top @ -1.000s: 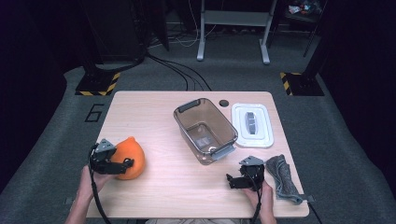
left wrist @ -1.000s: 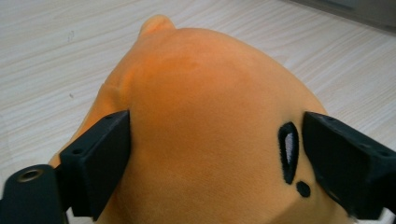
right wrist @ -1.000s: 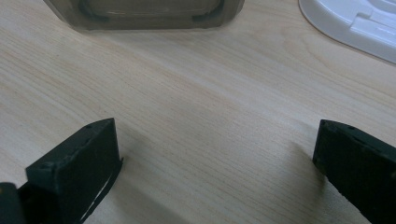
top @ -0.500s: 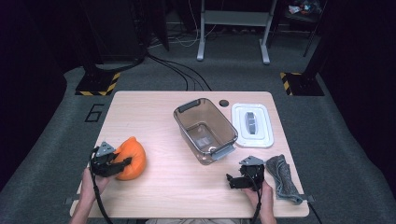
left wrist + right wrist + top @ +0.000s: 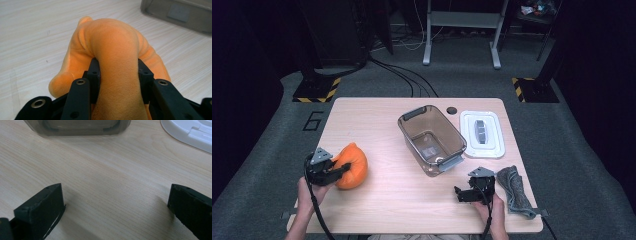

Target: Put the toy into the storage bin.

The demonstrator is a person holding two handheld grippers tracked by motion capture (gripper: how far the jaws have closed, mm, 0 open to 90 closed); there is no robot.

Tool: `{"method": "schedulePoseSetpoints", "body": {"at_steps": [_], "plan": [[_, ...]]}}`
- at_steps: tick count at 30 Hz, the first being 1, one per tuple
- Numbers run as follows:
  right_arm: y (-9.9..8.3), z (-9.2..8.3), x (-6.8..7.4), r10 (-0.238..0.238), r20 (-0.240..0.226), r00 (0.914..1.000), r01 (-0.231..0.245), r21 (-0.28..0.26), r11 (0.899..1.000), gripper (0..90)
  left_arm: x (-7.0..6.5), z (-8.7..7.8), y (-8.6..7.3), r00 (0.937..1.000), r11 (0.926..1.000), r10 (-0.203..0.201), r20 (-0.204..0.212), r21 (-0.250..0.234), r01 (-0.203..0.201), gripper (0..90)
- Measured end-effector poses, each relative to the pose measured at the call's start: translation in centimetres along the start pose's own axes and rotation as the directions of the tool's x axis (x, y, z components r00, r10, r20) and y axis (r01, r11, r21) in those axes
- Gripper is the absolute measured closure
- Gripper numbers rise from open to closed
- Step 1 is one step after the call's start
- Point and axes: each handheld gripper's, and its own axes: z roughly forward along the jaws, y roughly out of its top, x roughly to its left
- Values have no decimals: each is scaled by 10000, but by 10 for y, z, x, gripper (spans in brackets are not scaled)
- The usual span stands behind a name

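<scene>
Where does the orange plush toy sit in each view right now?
High view: orange plush toy lies at the table's left, squeezed by the left gripper.
Left gripper view: centre, its bulge pinched between the jaws.
Right gripper view: not in it.
Shared landmark: the clear bin, top right in the left gripper view.

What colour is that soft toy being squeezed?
Orange all over; the plush toy shows best in the left gripper view.
</scene>
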Motion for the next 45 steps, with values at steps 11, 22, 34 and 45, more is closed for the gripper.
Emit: {"method": "schedulePoseSetpoints", "body": {"at_steps": [11, 22, 34, 45], "plan": [[0, 0, 1, 176, 2, 9998, -176, 1, 9998, 0, -7, 0, 25, 9995, 9990, 304, 9, -338, -303, 648], [1, 0, 2, 237, 36, 9997, -237, 20, 9997, 0, -4, -2, 49, 9992, 9975, 388, -39, -598, -390, 645], [0, 0, 1, 186, 38, 9998, -186, 3, 9998, 0, -11, 4, 85, 9963, 9939, 863, 11, -697, -860, 642], [0, 0, 1, 153, 31, 9999, -153, 3, 9999, 0, -15, 8, 115, 9937, 9902, 1121, 65, -841, -1112, 642]]}}
